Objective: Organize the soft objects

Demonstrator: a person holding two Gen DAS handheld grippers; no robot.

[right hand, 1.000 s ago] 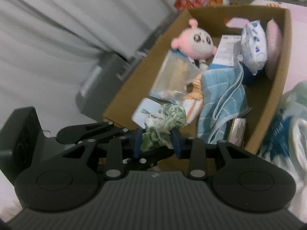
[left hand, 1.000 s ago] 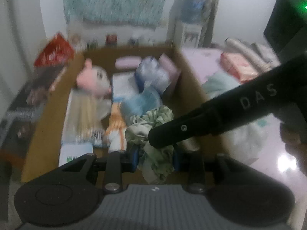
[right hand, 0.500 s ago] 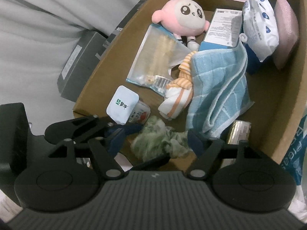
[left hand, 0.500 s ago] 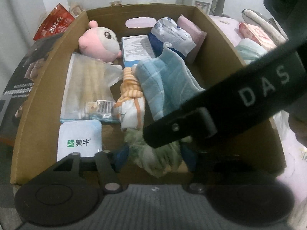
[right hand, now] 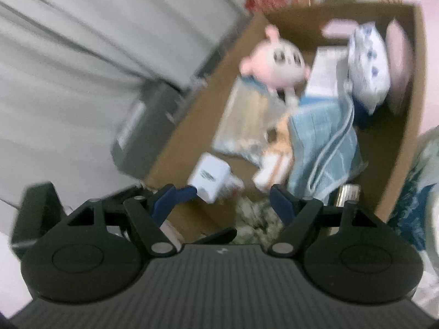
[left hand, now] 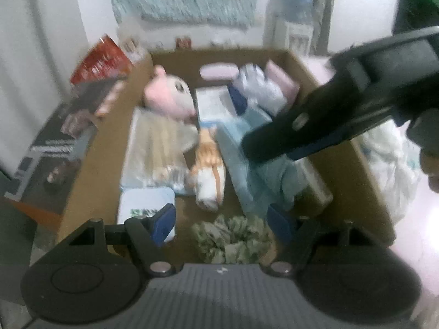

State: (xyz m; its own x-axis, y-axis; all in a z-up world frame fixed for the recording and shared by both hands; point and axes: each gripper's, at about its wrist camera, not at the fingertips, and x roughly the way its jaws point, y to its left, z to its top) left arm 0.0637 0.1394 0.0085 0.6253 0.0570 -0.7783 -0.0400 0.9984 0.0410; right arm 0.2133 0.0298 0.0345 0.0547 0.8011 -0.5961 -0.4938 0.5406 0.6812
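Left tool: fingers spread wide, holding nothing. The green scrunchie lies directly below and between the blue fingertips, on the floor of the cardboard box at its nearest end, touching neither pad.

Right tool: fingers likewise spread wide and empty. In the right wrist view the same scrunchie shows just beyond the tool, between its fingers. The right tool also crosses the upper right of the left wrist view as a dark arm above the box.

Just past the left tool's left finger: a white carton with a green logo. Ahead of the scrunchie: an orange-and-white striped cloth, with a blue checked towel on its right and a clear plastic packet on its left.

Farther ahead: a pink plush doll at the left, a white printed box beside it, then a white-and-blue soft pack and a pink pad against the far right wall.

Beyond the box's far left corner: a red snack bag. All detail is motion-blurred.
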